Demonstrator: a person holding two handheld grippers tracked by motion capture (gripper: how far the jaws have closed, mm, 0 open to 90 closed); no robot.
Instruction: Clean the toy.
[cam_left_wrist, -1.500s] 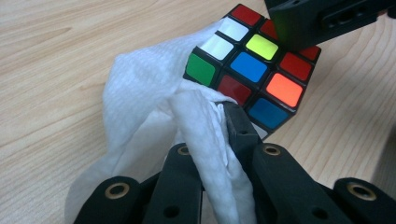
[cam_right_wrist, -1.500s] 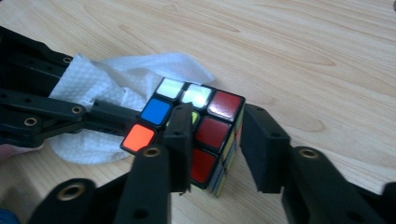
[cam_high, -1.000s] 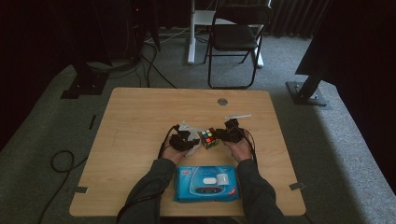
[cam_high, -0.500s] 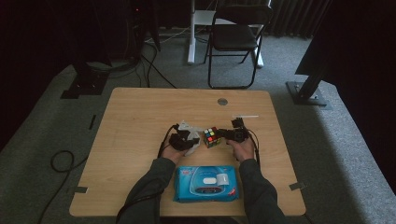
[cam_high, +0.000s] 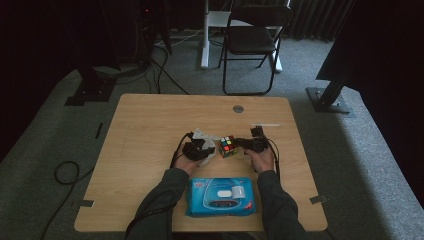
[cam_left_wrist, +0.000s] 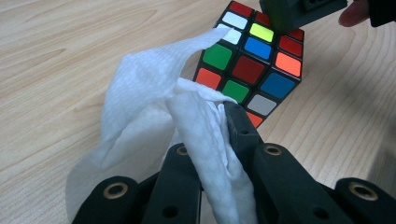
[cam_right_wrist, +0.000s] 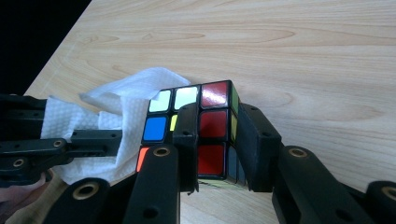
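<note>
The right tool (cam_right_wrist: 219, 158) clenched the puzzle cube (cam_right_wrist: 196, 126) by one edge column, steadying it near the counter's (cam_high: 150, 125) middle; the left tool (cam_left_wrist: 215, 140) gripped a white wipe (cam_left_wrist: 149, 107) against it, presumably to clean its faces.

Room was dim and murky from the high view, dark corners swallowed detail, worktop (cam_high: 150, 130) softly lit from above, coarse and slightly blurred, gripper views brighter and sharper, gloss glare on the cube (cam_right_wrist: 215, 93), near tongs soft-focused, faint shadows.
</note>
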